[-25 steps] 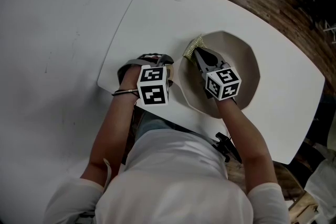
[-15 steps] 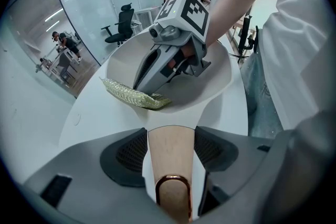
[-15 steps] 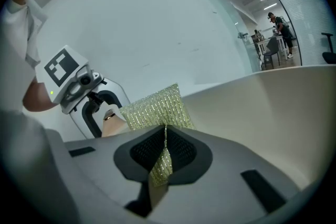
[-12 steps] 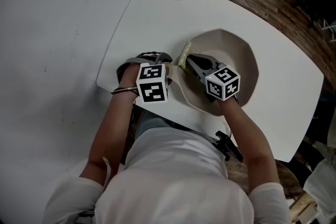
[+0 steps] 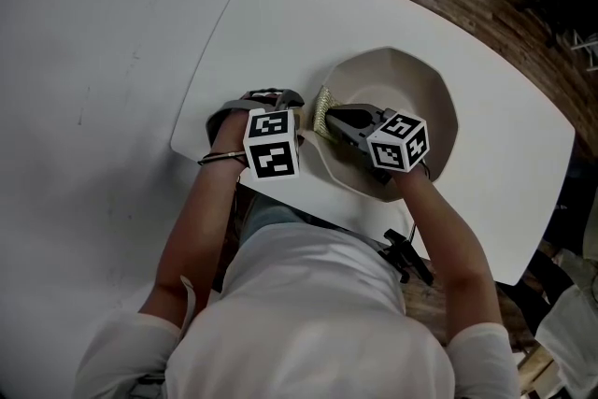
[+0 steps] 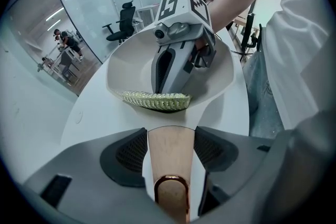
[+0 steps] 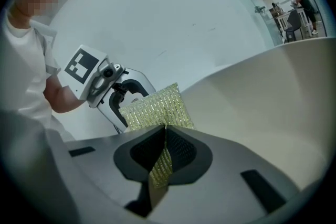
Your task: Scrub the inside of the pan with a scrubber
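Scrubber (image 7: 155, 107), a thin golden mesh pad, is clamped on edge in the closed jaws of the right gripper (image 5: 333, 119) and pressed against the inner wall of the pan (image 5: 425, 89) on its handle side. The pale, wide pan sits on a white table (image 5: 280, 14). Its wooden handle (image 6: 170, 157) is pinched between the jaws of the left gripper (image 5: 273, 98), just beside the rim. The pad looks light and floppy and is likely to fold under pressure, so a hold close to its working edge seems wise. The pan appears stiff, smooth and prone to sliding, and the handle looks the sound place to steady it.
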Demonstrator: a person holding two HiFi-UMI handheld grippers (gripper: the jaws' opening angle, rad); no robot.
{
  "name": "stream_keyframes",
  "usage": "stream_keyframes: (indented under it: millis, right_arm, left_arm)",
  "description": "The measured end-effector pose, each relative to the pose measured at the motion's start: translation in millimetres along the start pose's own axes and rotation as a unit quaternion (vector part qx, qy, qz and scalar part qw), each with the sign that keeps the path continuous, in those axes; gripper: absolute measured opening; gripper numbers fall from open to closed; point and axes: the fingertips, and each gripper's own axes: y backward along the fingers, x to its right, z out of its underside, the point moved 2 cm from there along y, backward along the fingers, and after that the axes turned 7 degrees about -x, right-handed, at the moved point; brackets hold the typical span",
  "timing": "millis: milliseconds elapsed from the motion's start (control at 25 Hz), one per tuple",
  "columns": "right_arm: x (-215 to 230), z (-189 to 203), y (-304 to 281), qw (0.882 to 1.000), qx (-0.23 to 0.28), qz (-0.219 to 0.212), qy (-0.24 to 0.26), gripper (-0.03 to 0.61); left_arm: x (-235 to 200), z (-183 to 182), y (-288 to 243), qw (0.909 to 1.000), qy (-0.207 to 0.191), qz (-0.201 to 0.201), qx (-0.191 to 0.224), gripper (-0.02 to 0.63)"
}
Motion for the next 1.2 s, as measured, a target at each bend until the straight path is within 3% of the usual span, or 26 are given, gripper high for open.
stream_keyframes:
  millis: [600,1200]
  right_arm:
    - [-25,24,5,0.988,-0.113,-0.100,0.006,0.026]
    - [-51,54,22,0.958,-0.207,-0.198,0.022,0.026]
  left_arm:
    - [-1,0,-1,0.9999,0.012,0.000,-0.012,0.278]
    - [-1,1,-1,0.9996,0.021,0.000,-0.019,0.278]
